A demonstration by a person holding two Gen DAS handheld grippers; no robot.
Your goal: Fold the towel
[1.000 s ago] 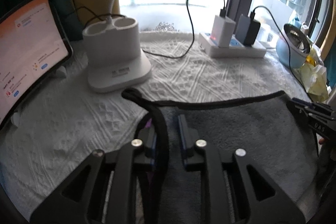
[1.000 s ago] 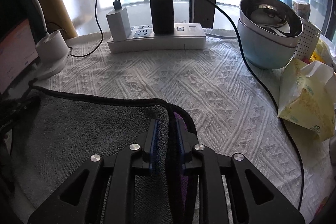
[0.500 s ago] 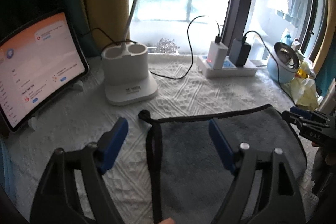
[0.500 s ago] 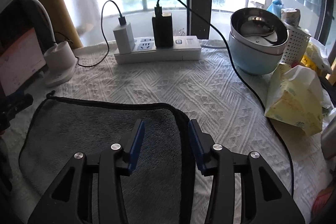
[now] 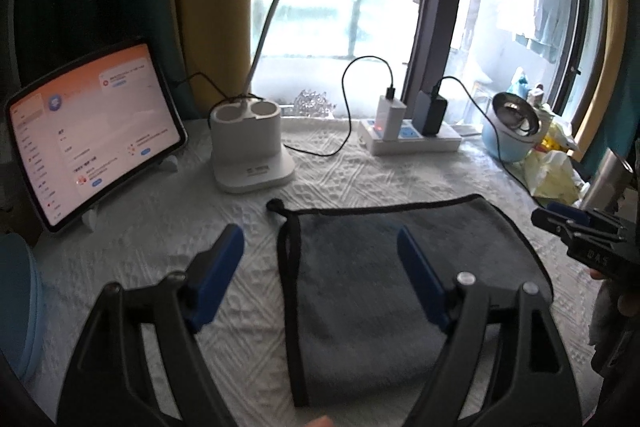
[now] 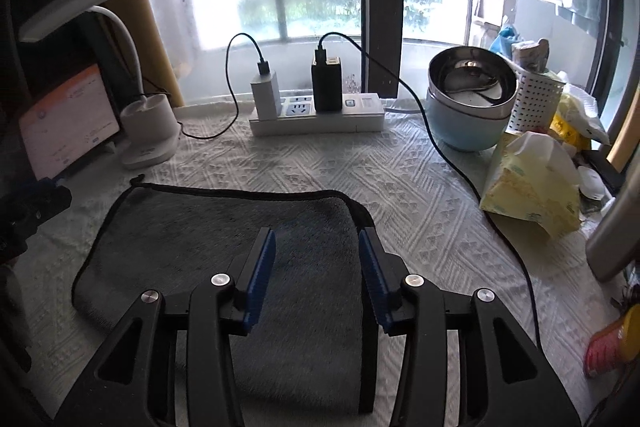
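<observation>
A folded grey plush towel with black edging (image 5: 400, 267) lay flat on a white textured tablecloth (image 5: 160, 235), its small black hanging loop (image 5: 274, 205) at the far left corner. The left gripper (image 5: 320, 259), black with blue finger pads (image 5: 218, 277), was held above the towel's left edge with its fingers spread wide and nothing between them. The right gripper (image 6: 316, 267) was poised above the towel's right portion, its blue pads (image 6: 260, 277) likewise parted and empty; its tip appeared at the right edge of the left wrist view. Beyond the towel stood a white desk lamp with a cup-shaped base (image 5: 250, 151), a lit tablet with an orange screen on a stand (image 5: 92, 131), and a white power strip carrying one white and one black charger (image 6: 318, 115). A pale blue bowl with a steel lining (image 6: 470, 99) and a yellow tissue pack (image 6: 532, 183) sat to the right, by the window.
</observation>
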